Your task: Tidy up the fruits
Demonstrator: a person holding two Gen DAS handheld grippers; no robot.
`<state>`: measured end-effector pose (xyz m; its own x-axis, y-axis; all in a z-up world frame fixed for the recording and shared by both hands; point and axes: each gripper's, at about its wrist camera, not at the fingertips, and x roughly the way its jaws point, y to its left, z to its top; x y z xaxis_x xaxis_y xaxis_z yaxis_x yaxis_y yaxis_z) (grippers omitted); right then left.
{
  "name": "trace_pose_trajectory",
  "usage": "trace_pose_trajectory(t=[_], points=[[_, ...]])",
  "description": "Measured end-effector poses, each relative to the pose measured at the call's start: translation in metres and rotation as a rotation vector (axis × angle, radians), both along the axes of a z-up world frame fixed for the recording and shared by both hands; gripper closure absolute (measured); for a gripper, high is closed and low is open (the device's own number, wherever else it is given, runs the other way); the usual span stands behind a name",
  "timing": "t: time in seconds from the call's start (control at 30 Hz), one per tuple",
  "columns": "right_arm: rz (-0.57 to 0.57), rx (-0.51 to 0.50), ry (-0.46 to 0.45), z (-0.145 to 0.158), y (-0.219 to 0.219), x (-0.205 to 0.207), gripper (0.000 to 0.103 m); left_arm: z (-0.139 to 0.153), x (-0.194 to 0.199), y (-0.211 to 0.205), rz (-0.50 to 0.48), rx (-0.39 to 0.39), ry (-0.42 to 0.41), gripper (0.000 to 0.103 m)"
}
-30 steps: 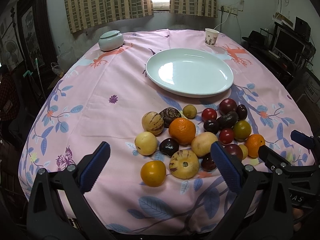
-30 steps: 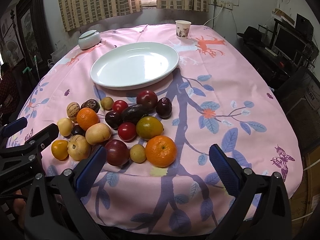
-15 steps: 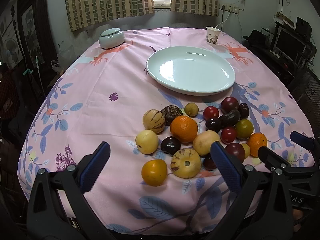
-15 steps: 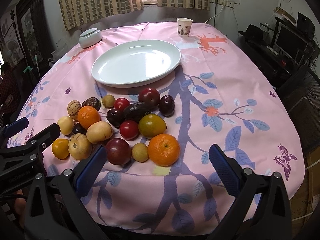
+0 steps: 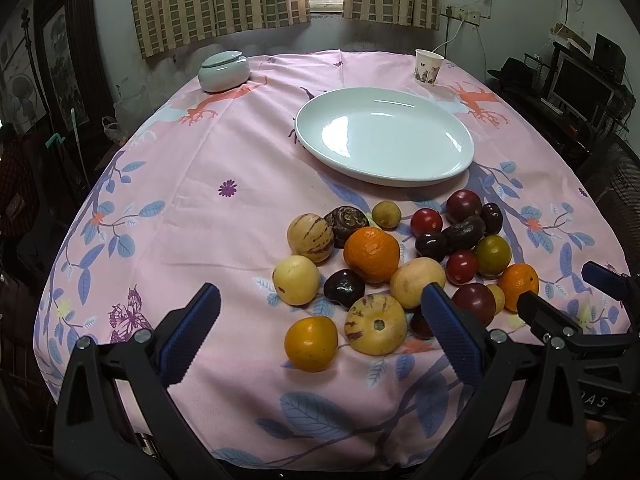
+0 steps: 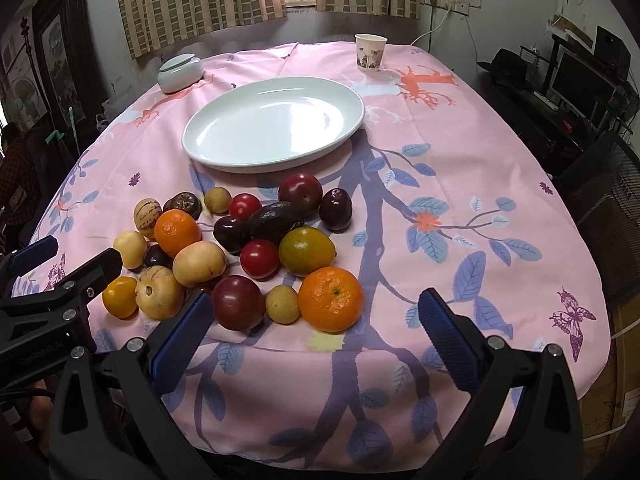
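Note:
A pile of several fruits lies on the pink tablecloth, near the front edge: oranges [image 5: 371, 249] [image 6: 330, 298], striped yellow melons [image 5: 375, 324], dark plums [image 6: 238, 302], red tomatoes [image 6: 259, 258] and a green-orange fruit [image 6: 306, 250]. Behind the pile stands an empty white oval plate [image 5: 384, 136] [image 6: 274, 120]. My left gripper [image 5: 320, 336] hovers open just in front of the pile's left part. My right gripper [image 6: 316, 336] is open before the pile's right part, close to the near orange. Neither holds anything.
A pale lidded bowl [image 5: 224, 71] [image 6: 179, 72] sits at the back left and a paper cup [image 5: 428, 62] [image 6: 370, 53] at the back right. Dark furniture and a monitor [image 6: 580, 80] stand right of the table. Curtains hang behind.
Both grippers have edged slightly forward toward the fruits, so the pile looks a little nearer. Nothing was gripped and no fruit moved.

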<state>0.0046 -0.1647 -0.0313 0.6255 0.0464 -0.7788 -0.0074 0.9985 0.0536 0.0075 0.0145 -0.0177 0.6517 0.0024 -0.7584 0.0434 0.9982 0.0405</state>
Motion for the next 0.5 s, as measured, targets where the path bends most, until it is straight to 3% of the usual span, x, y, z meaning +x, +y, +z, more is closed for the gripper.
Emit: trace_pose_trajectory(t=[0.5], points=[[0.0,-0.01,0.0,-0.0021,0.0029,-0.0002,0.001,-0.0001,-0.0003,0.0006,-0.001,0.001,0.0,0.002]])
